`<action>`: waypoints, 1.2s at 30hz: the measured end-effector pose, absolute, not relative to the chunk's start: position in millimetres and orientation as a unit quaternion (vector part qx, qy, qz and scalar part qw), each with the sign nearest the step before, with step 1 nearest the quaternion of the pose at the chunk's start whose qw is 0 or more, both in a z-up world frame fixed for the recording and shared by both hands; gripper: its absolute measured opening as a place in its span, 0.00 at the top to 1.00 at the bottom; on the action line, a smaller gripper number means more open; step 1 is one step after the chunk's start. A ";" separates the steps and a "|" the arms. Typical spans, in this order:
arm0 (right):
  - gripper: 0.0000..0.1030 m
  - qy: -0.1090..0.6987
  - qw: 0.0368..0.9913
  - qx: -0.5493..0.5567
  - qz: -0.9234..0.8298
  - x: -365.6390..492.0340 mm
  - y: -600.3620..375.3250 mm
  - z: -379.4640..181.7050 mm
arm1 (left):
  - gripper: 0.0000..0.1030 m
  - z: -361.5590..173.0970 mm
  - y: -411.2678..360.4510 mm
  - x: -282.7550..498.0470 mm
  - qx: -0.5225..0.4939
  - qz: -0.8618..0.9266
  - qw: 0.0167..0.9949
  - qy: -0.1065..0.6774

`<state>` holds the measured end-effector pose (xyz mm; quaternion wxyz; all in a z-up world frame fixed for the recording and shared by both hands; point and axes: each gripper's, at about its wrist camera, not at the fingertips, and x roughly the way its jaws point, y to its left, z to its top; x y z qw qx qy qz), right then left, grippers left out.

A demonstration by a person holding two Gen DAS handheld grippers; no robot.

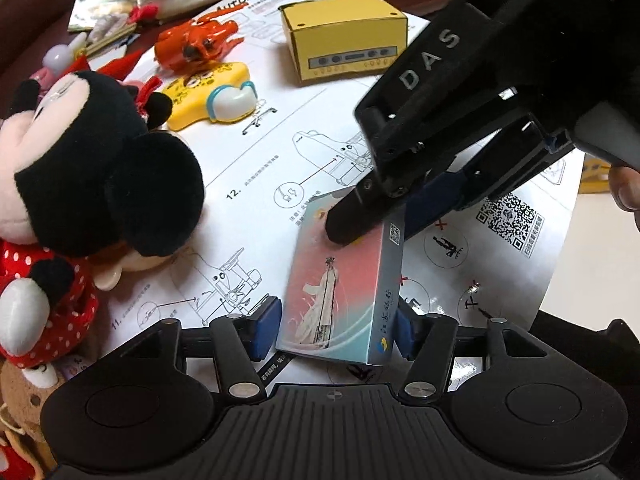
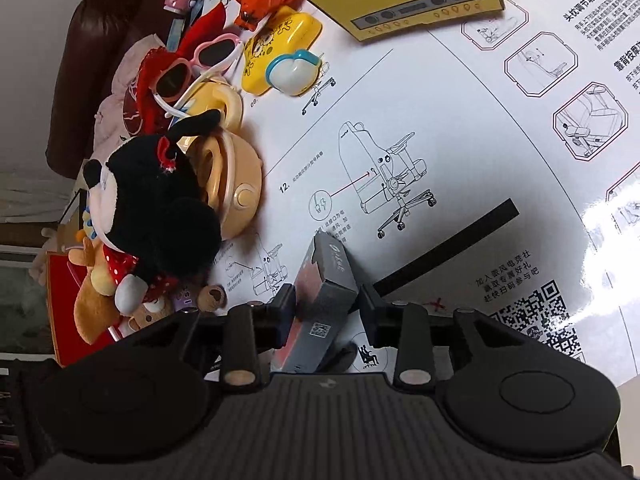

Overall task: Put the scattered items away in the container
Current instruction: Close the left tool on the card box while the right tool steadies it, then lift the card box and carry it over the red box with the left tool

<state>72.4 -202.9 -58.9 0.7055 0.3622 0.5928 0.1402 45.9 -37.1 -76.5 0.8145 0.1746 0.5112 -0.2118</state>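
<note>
The small card box point(image 1: 340, 292) is found on the white instruction sheet point(image 1: 280, 152), at about 6 o'clock in the left wrist view, with one long edge lifted off the paper. It is bracketed by both tools at once. The left gripper point(image 1: 334, 330) is spread, its blue pads point(image 1: 264, 330) standing just beside the near end of the box, the 3 o'clock pad appearing to touch the box wall and a gap left at 9 o'clock. The right gripper point(image 1: 374, 220) comes in from 2 o'clock; one finger is laid on the printed top face and the other is set against the grey side. In the right wrist view the box point(image 2: 320, 300) is seen between the two pads point(image 2: 286, 308), which stand near its sides; whether it is truly pinched cannot be told.

A handover or a shared lift is judged to be in hand. It is best done by one tool only: the grip should be closed squarely on the two broad faces, near the middle of the box, before the other tool is drawn away. The smooth card is expected to slip if it is held by a corner. The Minnie plush point(image 1: 80, 168) at 9 o'clock should be given room. The yellow box point(image 1: 344, 36) at 12 o'clock is taken to be the container, though this cannot be confirmed.
</note>
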 end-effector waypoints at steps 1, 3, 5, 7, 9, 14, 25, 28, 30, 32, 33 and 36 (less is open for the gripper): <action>0.62 0.592 0.705 0.364 0.141 73.7 -201.7 -58.7 | 0.43 -76.2 -36.1 46.5 0.173 -0.213 0.814 0.512; 0.62 0.590 0.707 0.363 0.140 77.1 -199.5 -58.2 | 0.44 -75.4 -32.6 49.1 0.161 -0.216 0.812 0.517; 0.65 0.592 0.707 0.362 0.135 80.4 -196.9 -58.4 | 0.44 -74.3 -28.8 53.0 0.142 -0.217 0.812 0.524; 0.70 0.597 0.706 0.358 0.129 82.4 -194.8 -58.0 | 0.44 -73.4 -25.8 56.3 0.125 -0.215 0.810 0.531; 0.71 0.603 0.705 0.355 0.119 84.1 -192.7 -55.1 | 0.45 -72.9 -24.8 57.6 0.116 -0.214 0.808 0.537; 0.75 0.602 0.709 0.346 0.121 84.8 -188.0 -42.8 | 0.46 -69.5 -27.4 57.0 0.110 -0.207 0.804 0.546; 0.78 0.565 0.727 0.360 0.148 74.6 -183.9 -0.7 | 0.47 -34.4 -22.6 40.1 0.122 -0.185 0.836 0.501; 0.78 0.553 0.737 0.356 0.157 70.1 -180.3 13.4 | 0.47 -24.2 -21.7 36.8 0.126 -0.176 0.846 0.487; 0.78 0.547 0.743 0.350 0.163 67.2 -177.1 21.9 | 0.47 -16.9 -20.0 32.1 0.125 -0.170 0.853 0.478; 0.78 0.542 0.749 0.341 0.171 64.2 -172.9 30.0 | 0.47 -9.4 -17.5 25.7 0.125 -0.164 0.859 0.468; 0.78 0.539 0.752 0.336 0.175 62.5 -170.8 33.8 | 0.47 -5.6 -15.5 22.4 0.123 -0.162 0.862 0.464; 0.78 0.533 0.757 0.328 0.186 57.0 -165.4 42.2 | 0.47 1.2 -11.1 16.0 0.120 -0.158 0.868 0.455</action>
